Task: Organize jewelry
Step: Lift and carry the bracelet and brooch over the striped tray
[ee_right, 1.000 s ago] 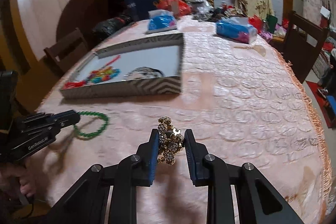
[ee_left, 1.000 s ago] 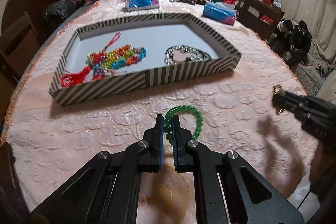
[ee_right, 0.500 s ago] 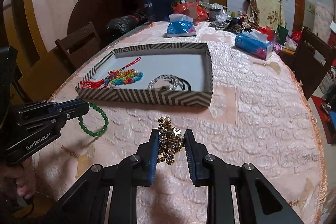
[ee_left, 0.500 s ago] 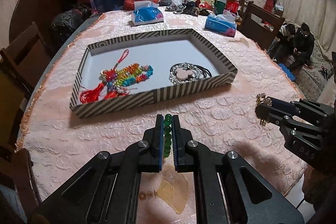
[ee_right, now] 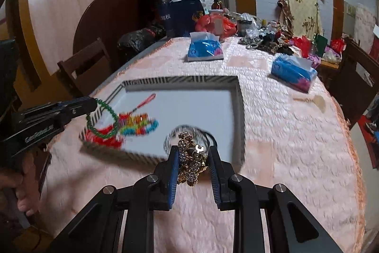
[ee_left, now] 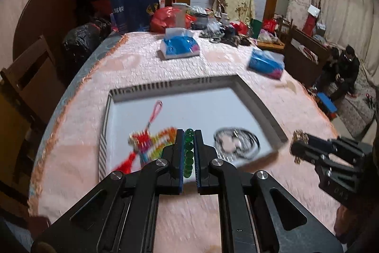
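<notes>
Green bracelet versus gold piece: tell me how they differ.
The green bracelet is one loop of smooth round beads; the gold piece is a bunched, rhinestone-studded cluster. The bracelet dangles from the left claw; the gold piece sits wedged in the right claw. Both are gripped and held near the striped tray.

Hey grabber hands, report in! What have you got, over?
Left gripper shut on green bead bracelet. Right gripper shut on gold rhinestone ornament. Both over striped-rim tray. Nothing blocking.
</notes>
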Tool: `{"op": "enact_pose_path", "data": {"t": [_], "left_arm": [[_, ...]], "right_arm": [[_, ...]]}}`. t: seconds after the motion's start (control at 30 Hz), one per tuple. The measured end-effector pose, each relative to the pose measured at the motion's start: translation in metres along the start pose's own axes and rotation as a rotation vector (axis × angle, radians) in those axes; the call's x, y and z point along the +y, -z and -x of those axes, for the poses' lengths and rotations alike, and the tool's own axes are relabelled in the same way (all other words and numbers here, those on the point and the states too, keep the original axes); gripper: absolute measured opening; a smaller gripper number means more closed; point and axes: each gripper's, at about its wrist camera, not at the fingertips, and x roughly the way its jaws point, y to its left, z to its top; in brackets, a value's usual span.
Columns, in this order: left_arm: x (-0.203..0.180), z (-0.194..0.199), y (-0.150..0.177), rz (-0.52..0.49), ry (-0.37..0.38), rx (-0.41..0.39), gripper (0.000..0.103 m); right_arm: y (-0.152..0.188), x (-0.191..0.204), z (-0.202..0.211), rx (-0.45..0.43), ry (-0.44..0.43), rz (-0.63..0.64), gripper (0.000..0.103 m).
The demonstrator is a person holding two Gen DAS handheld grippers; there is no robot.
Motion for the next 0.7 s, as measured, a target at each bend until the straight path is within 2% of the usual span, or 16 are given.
{"op": "enact_pose_path", "data": {"t": [0.13, 0.27, 0.5, 0.7], "left_arm": [[0.015, -0.034, -0.013, 0.065, 0.016, 0.031, 0.006], [0.021, -0.067, -0.009, 0.104, 0.012, 0.068, 0.006], [0.035, -0.093, 0.01, 0.123, 0.01, 0.105, 0.006], [0.039, -0.101, 0.029, 0.093, 0.002, 0.148, 0.006]], "right_arm": [[-0.018, 0.003, -0.024, 0.02, -0.027, -0.014, 0.023], [-0.027, 0.01, -0.052, 0.05, -0.011, -0.008, 0.023], [-0.027, 0.007, -0.09, 0.1, -0.014, -0.025, 0.023], [-0.016, 0.005, -0.113, 0.151, -0.056, -0.064, 0.023]]}}
